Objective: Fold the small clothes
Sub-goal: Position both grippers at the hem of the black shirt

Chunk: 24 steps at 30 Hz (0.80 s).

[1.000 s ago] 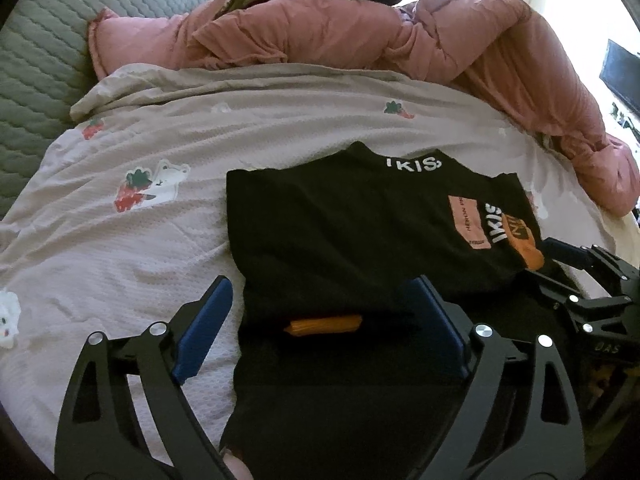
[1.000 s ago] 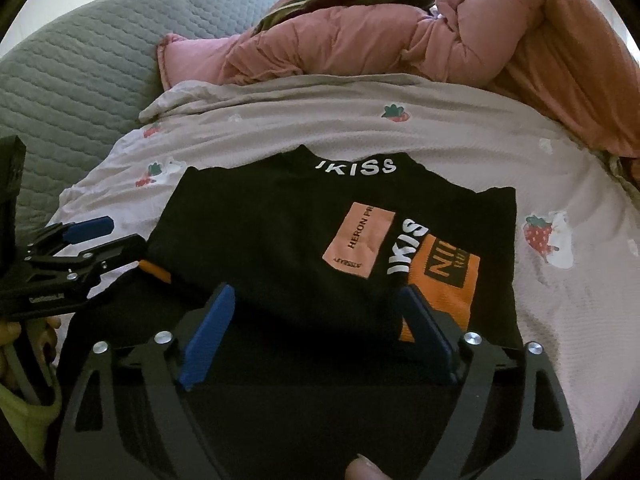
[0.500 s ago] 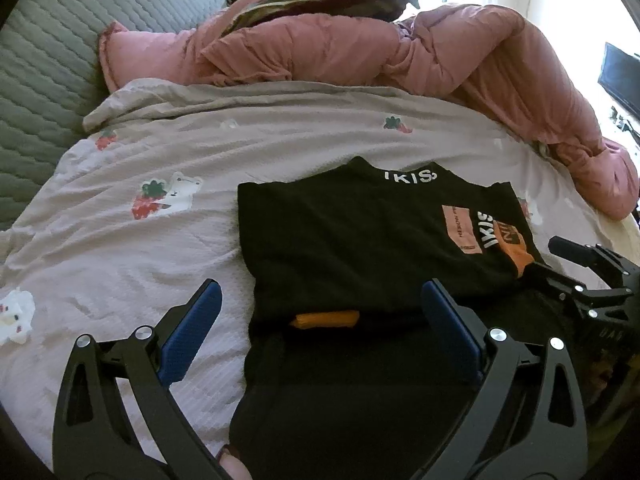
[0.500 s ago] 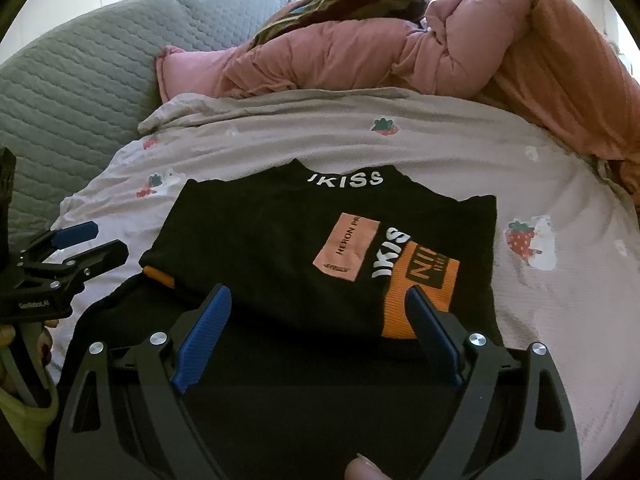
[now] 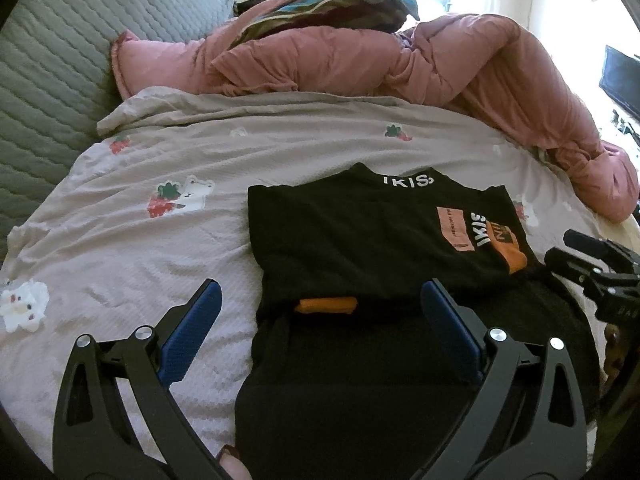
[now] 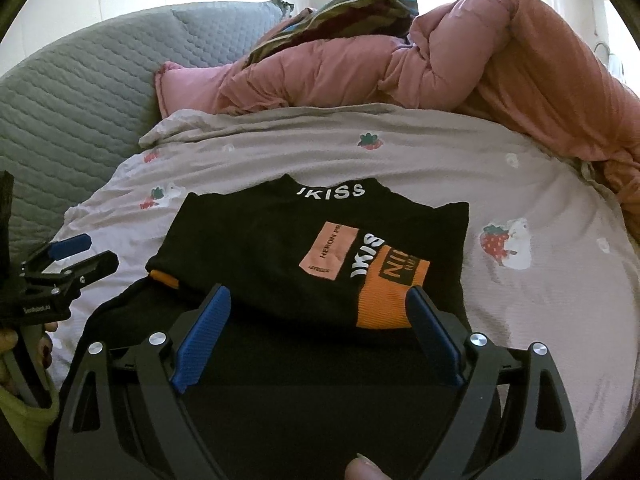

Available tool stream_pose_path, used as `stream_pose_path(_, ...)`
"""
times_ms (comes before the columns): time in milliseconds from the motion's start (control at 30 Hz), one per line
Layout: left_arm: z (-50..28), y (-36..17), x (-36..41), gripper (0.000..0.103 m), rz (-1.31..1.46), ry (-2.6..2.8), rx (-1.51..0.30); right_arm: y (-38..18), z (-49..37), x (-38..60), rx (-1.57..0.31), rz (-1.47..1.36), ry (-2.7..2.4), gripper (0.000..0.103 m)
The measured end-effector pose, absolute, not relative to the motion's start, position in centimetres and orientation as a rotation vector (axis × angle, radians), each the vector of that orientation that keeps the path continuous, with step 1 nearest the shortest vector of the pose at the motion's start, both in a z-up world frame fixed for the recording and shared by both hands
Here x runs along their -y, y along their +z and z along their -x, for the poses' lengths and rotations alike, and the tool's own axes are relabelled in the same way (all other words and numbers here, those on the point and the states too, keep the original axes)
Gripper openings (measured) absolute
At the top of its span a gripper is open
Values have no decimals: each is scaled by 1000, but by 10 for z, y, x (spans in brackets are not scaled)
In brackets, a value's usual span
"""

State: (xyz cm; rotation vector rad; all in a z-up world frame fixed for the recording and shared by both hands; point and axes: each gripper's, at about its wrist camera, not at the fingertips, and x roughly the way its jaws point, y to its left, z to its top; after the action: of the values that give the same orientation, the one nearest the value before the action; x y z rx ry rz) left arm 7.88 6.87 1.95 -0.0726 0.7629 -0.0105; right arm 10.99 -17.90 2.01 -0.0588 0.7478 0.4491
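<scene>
A black T-shirt (image 5: 360,248) with white lettering and pink and orange patches lies on the bed sheet (image 5: 140,248), its sides folded in. It also shows in the right wrist view (image 6: 264,248). My left gripper (image 5: 320,300) is open and empty, held above the shirt's lower left part. My right gripper (image 6: 318,304) is open and empty above the shirt's lower right part, near the orange patch (image 6: 384,300). Each gripper shows at the edge of the other's view: the right one (image 5: 580,260) and the left one (image 6: 72,256).
A pink duvet (image 5: 360,60) is bunched along the back and right of the bed, with a striped cloth (image 5: 328,12) on top. A grey quilted headboard (image 5: 48,80) stands at the left. The sheet (image 6: 540,280) spreads right of the shirt.
Both grippers have pulled back and up from the shirt, so it sits farther away in both views. Both stay open. The shirt has not moved.
</scene>
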Motion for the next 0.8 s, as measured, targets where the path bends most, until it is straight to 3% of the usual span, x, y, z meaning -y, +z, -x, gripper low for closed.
stream_pose_path(800,-42,23,-67,93,43,5,-772,29,-84,201,-736,57,441,88)
